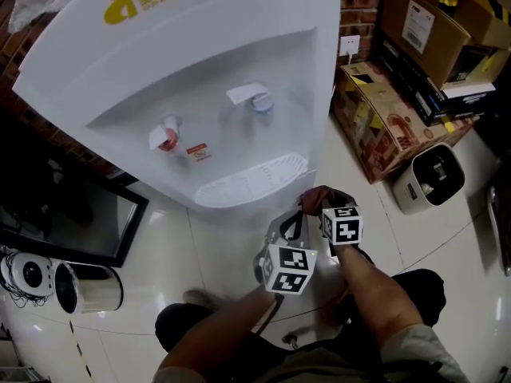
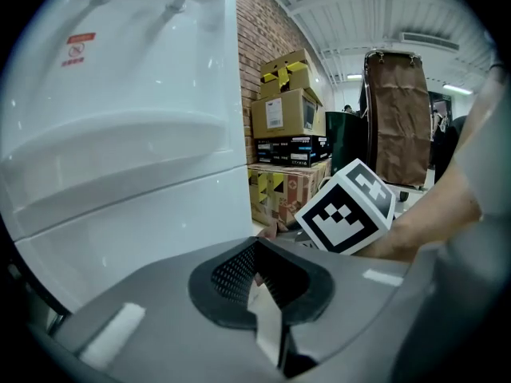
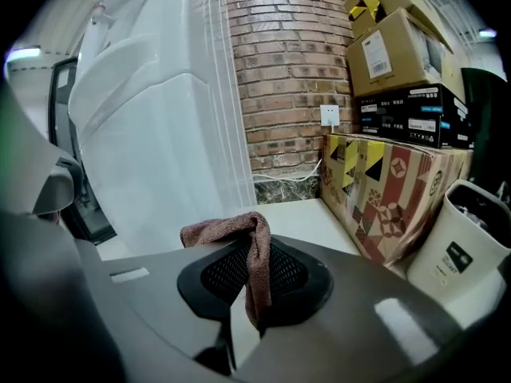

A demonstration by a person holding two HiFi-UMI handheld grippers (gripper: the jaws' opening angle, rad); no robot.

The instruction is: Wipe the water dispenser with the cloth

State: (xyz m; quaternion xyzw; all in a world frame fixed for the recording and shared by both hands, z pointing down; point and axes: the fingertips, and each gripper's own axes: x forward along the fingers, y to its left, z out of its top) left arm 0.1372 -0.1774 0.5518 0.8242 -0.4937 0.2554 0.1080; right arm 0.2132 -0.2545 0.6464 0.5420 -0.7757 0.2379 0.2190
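Note:
The white water dispenser (image 1: 192, 70) stands ahead of me, with a red tap (image 1: 168, 136), a blue tap (image 1: 259, 100) and a drip tray (image 1: 251, 180). My right gripper (image 1: 326, 206) hangs low by the dispenser's lower right corner and is shut on a brown cloth (image 1: 318, 196). In the right gripper view the cloth (image 3: 249, 250) drapes over the pads, with the dispenser's side (image 3: 160, 134) just to the left. My left gripper (image 1: 287, 223) is close beside it, facing the dispenser's front panel (image 2: 120, 174). Its jaws look closed with nothing held (image 2: 257, 274).
Stacked cardboard boxes (image 1: 391, 118) and a white bin (image 1: 431, 178) stand on the right. On the brick wall behind is a wall socket (image 1: 349, 45). A dark cabinet (image 1: 72, 214) and a steel canister (image 1: 89, 287) are on the left. My legs are below.

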